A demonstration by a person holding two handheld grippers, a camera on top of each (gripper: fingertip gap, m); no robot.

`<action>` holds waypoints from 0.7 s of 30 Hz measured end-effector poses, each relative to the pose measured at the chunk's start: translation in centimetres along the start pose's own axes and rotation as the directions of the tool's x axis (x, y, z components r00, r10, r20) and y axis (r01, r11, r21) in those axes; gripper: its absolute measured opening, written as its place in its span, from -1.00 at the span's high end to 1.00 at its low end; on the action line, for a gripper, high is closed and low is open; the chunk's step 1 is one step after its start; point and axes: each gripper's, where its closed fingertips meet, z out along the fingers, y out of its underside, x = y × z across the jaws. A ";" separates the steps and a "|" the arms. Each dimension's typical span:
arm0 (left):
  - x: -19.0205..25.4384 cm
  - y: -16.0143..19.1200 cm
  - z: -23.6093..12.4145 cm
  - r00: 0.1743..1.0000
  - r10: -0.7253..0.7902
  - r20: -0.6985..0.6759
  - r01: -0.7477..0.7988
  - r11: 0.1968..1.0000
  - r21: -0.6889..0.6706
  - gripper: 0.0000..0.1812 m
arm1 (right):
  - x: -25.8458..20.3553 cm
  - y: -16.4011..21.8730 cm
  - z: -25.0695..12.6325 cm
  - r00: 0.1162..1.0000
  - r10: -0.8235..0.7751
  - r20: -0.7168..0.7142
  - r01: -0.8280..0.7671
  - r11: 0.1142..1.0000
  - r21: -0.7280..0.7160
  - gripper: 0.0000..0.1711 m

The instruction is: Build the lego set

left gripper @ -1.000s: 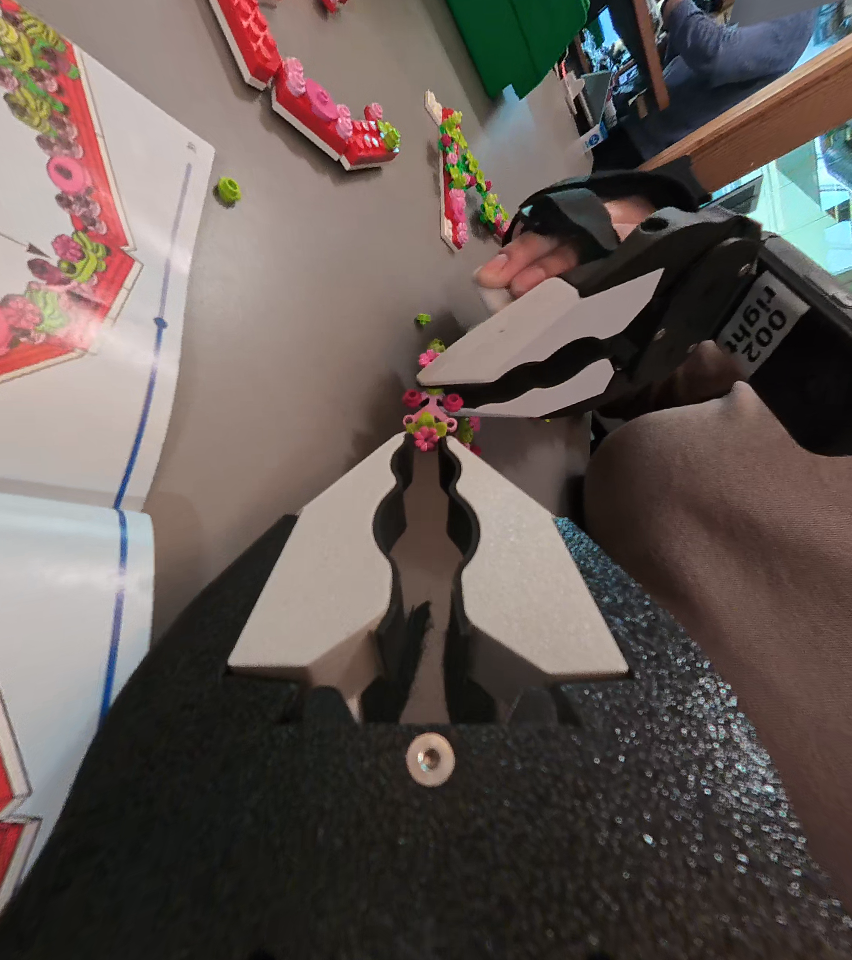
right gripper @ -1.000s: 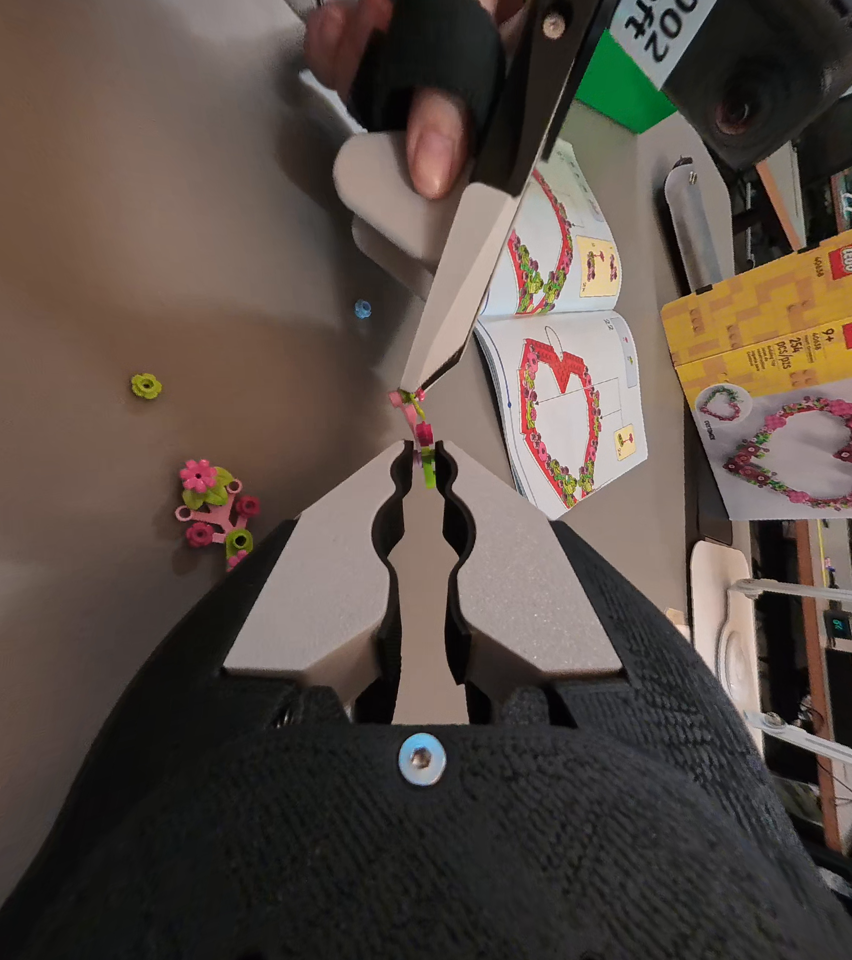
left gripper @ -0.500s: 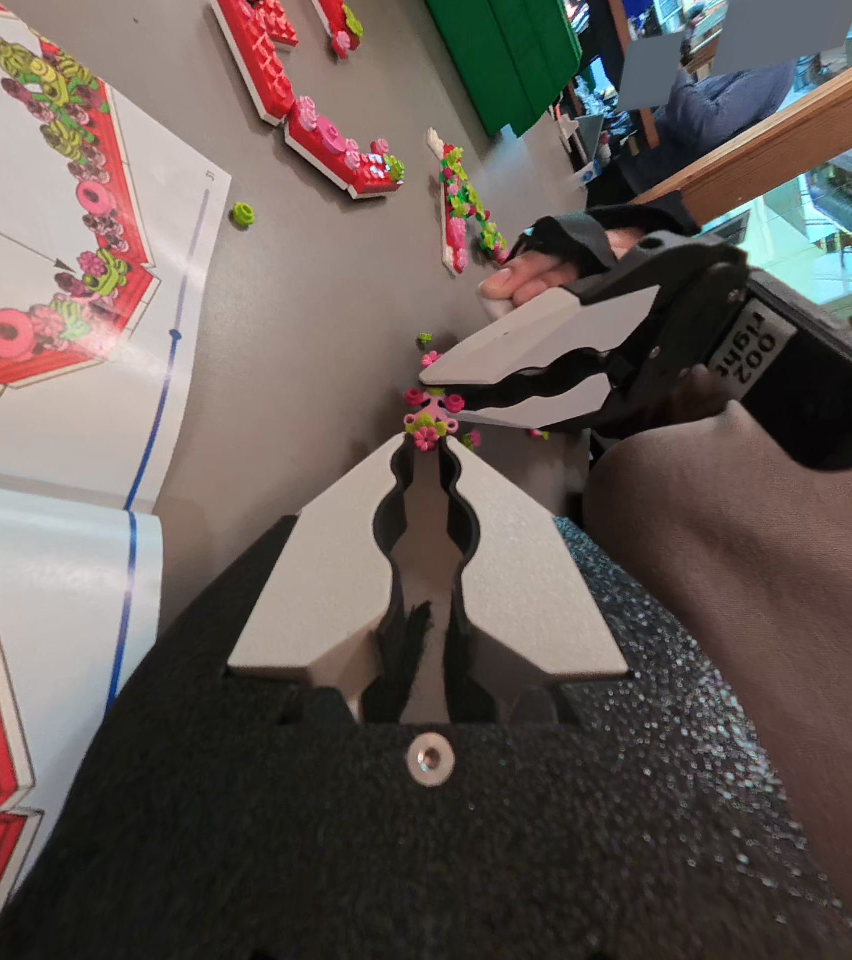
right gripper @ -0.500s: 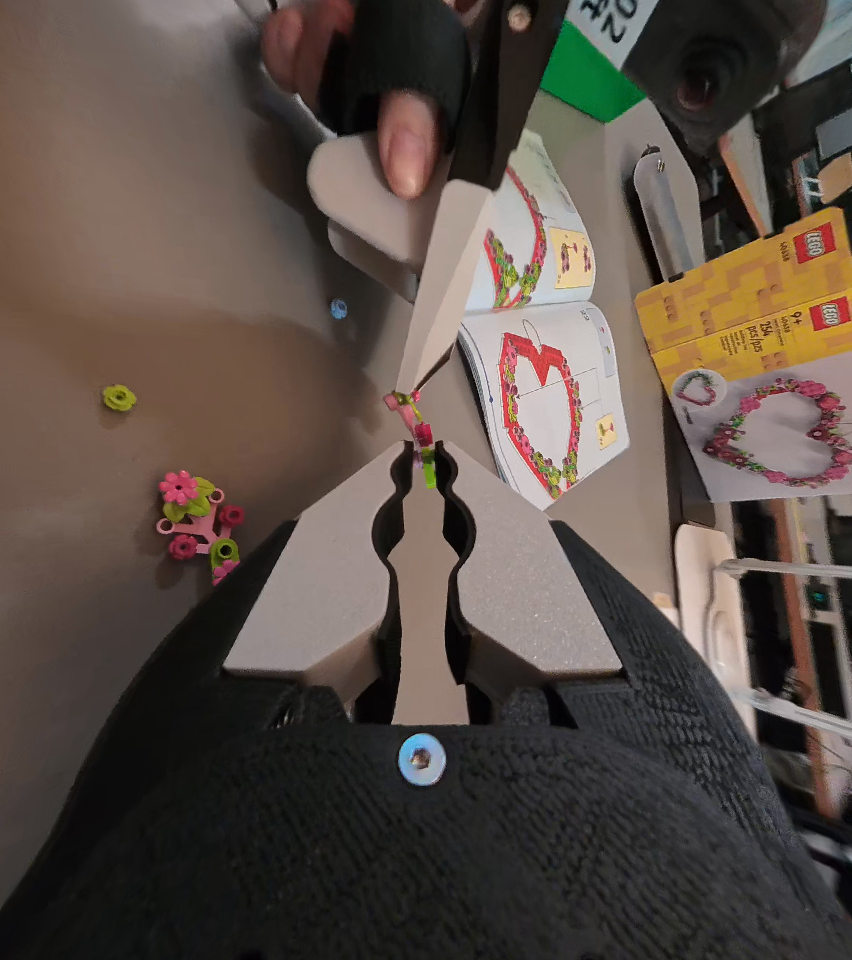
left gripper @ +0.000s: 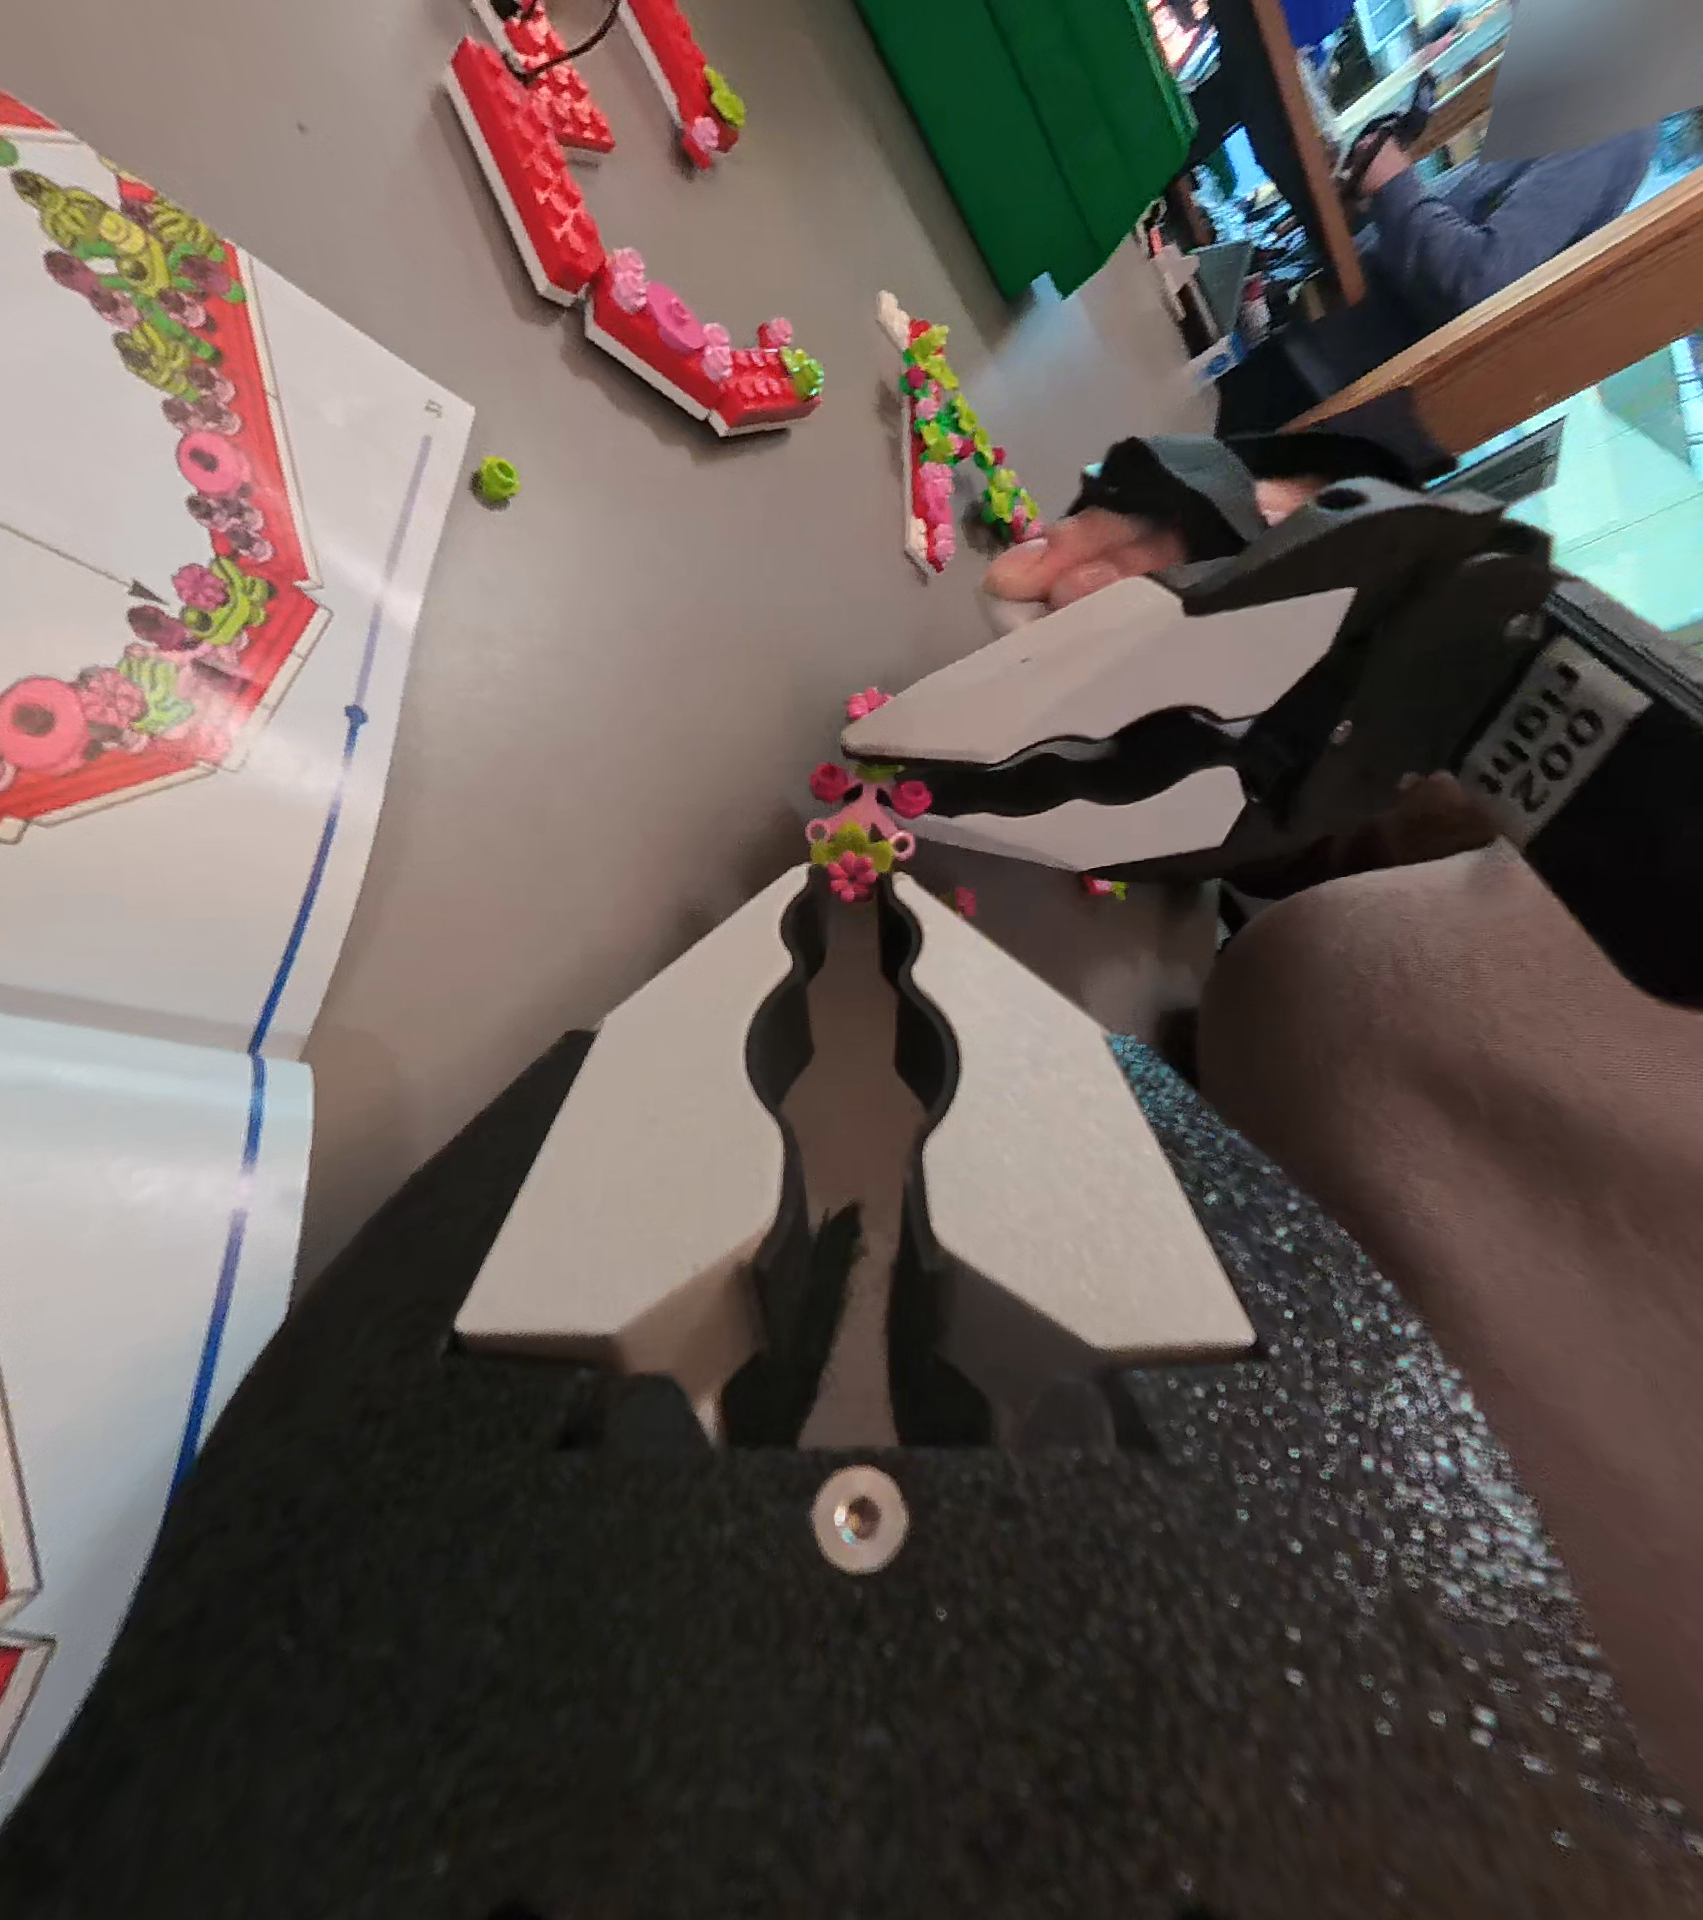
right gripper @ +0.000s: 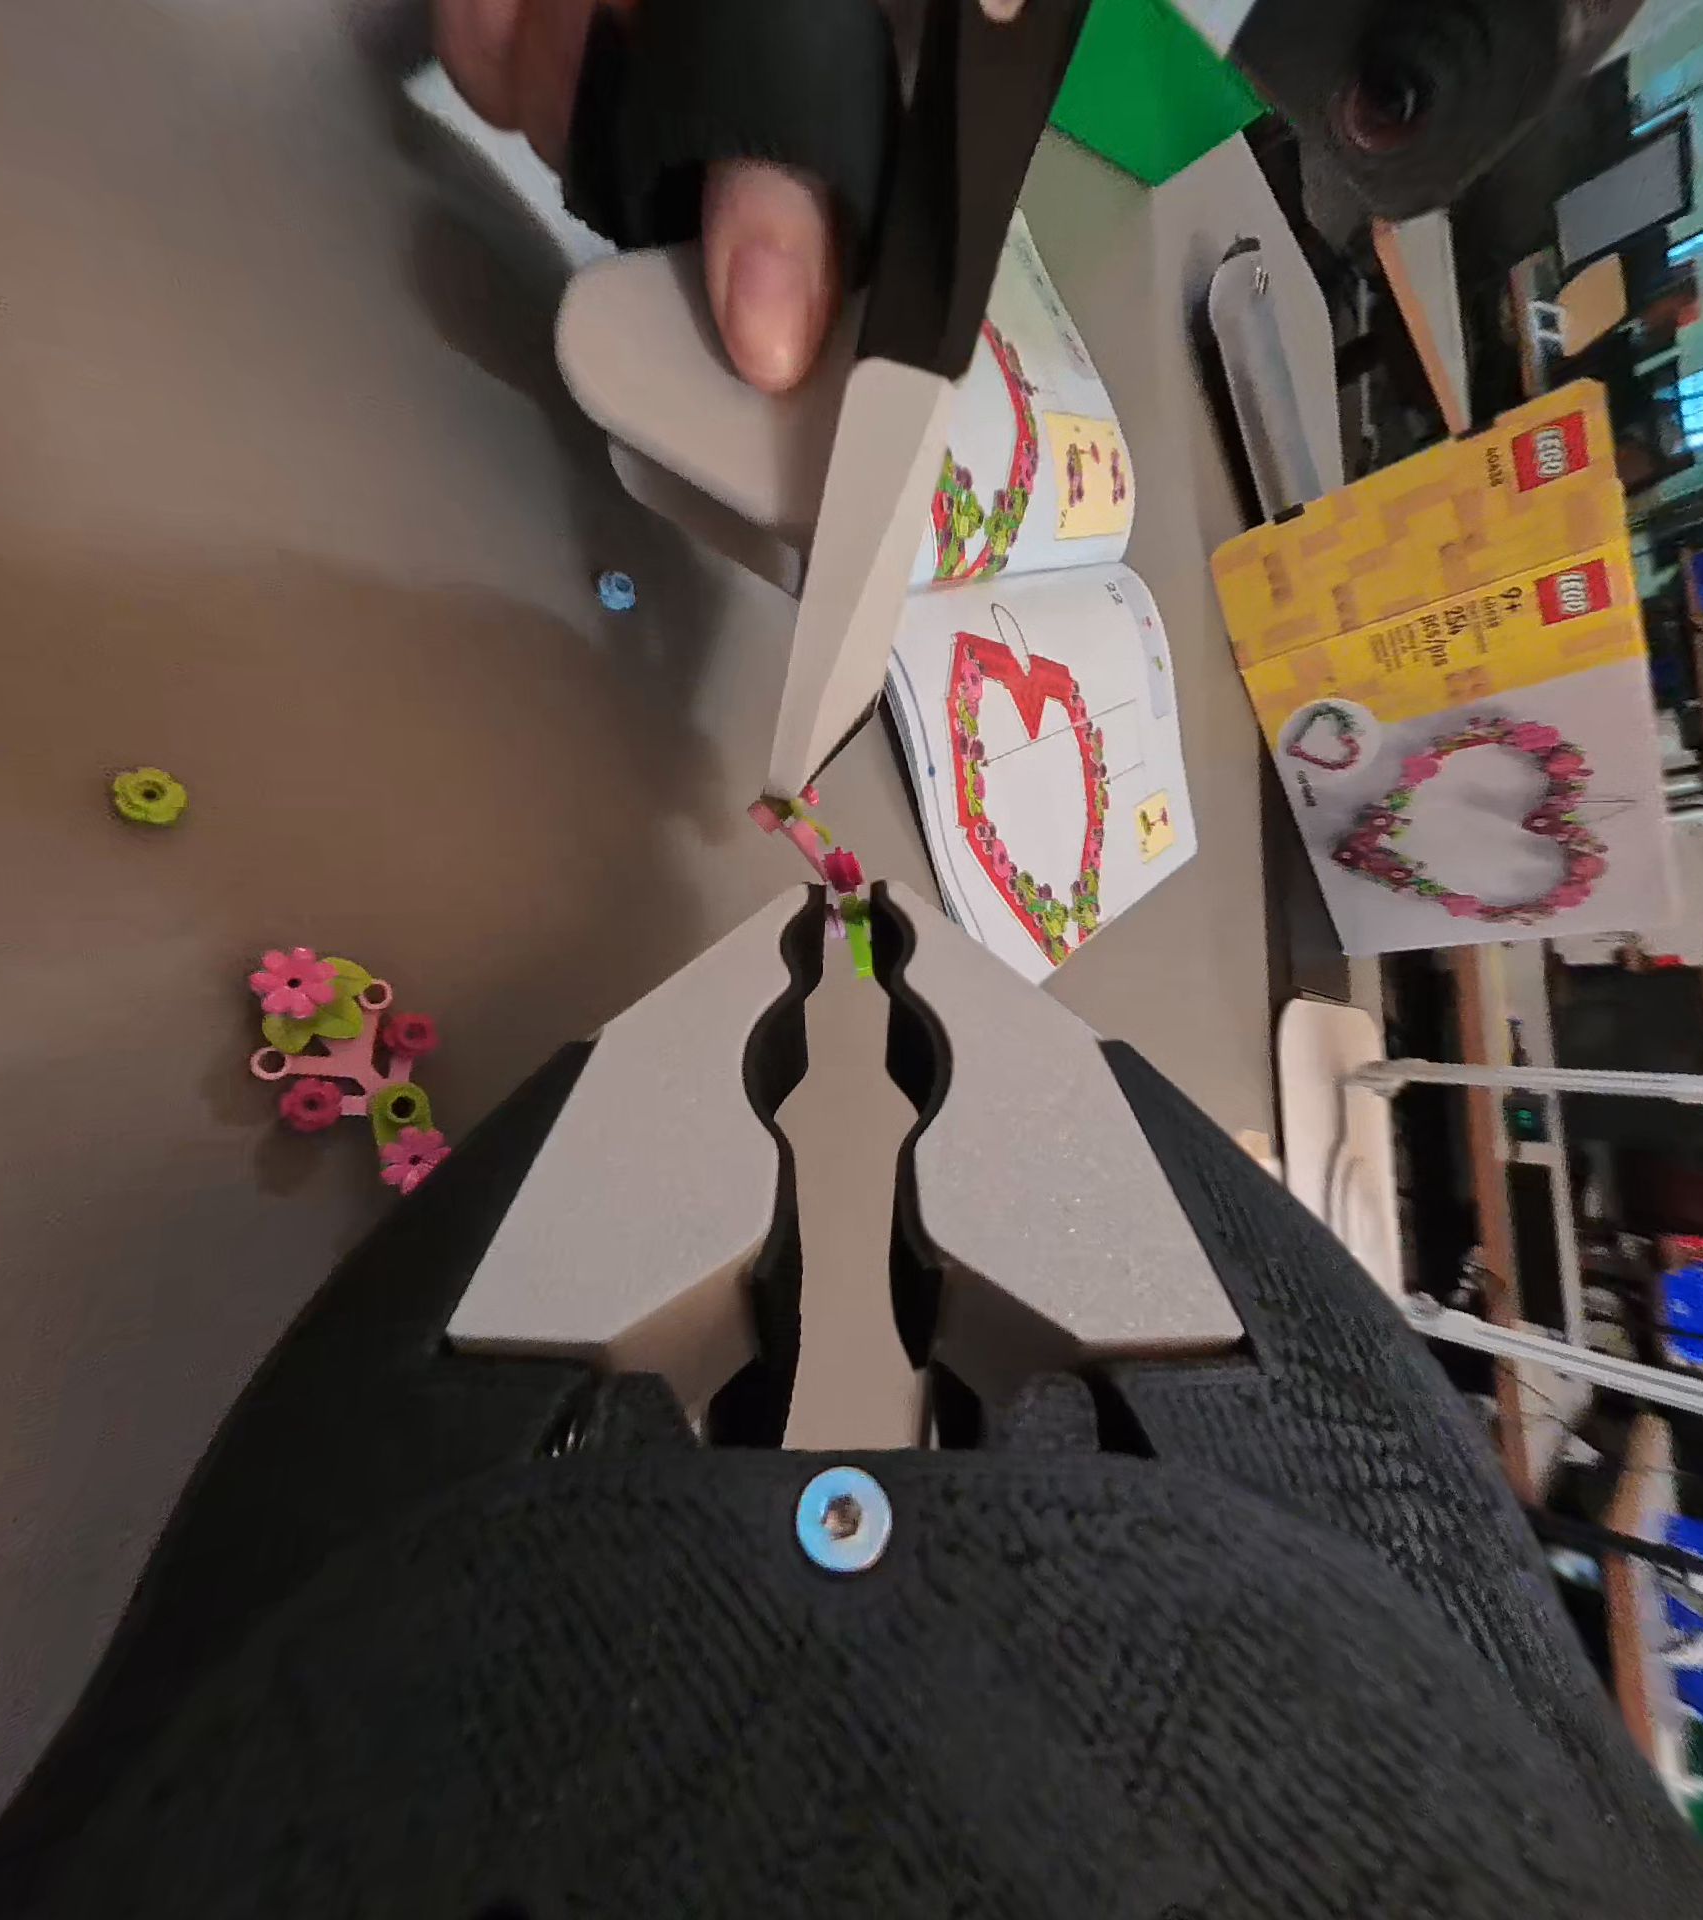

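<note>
A small pink flower sprig [left gripper: 857, 821] with magenta buds and lime leaves hangs above the grey table between both grippers. My left gripper [left gripper: 851, 883] is shut on its lower end, on a pink flower. My right gripper [left gripper: 891, 777] comes in from the right and is shut on its upper end. In the right wrist view the sprig [right gripper: 831, 862] runs from my right gripper [right gripper: 845, 896] up to the left gripper's fingertips [right gripper: 787, 774]. Red heart-frame sections [left gripper: 701, 353] lie farther back on the table.
The open instruction booklet [left gripper: 99, 675] lies to the left and also shows in the right wrist view [right gripper: 1034, 769]. A flower-covered strip [left gripper: 940, 447], a lime stud [left gripper: 496, 480], a second sprig [right gripper: 338, 1049], a lime flower [right gripper: 149, 797], a blue stud [right gripper: 616, 590] and the set's box [right gripper: 1449, 707] are around. My two grippers' fingertips are within a few centimetres of each other. The blue stud [right gripper: 616, 590] sits 6 cm or so from the ends of my left fingers.
Both grippers stay shut on the sprig. The left wrist view has tilted so more of the red sections show. The right gripper's tips have shifted slightly on the sprig.
</note>
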 end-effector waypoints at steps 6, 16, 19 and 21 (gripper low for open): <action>-0.3 0.0 -0.1 0.997 0.037 0.065 -0.036 0.999 -0.010 0.92 | -0.2 0.2 0.2 0.999 -0.048 -0.017 0.048 0.999 -0.013 0.92; 0.4 -0.2 -0.5 0.998 0.054 0.046 -0.053 0.999 -0.010 0.86 | -0.7 -0.1 0.2 0.983 -0.182 -0.017 0.182 0.983 0.019 0.92; 1.0 -0.4 -0.7 0.998 0.058 0.011 -0.059 0.998 0.016 0.76 | -0.8 -0.2 0.1 0.984 -0.179 -0.005 0.179 0.983 0.029 0.92; 1.6 -1.0 -1.1 0.995 0.101 0.003 -0.101 0.993 0.063 0.70 | -0.9 -0.1 0.1 0.988 -0.150 0.020 0.149 0.988 0.034 0.92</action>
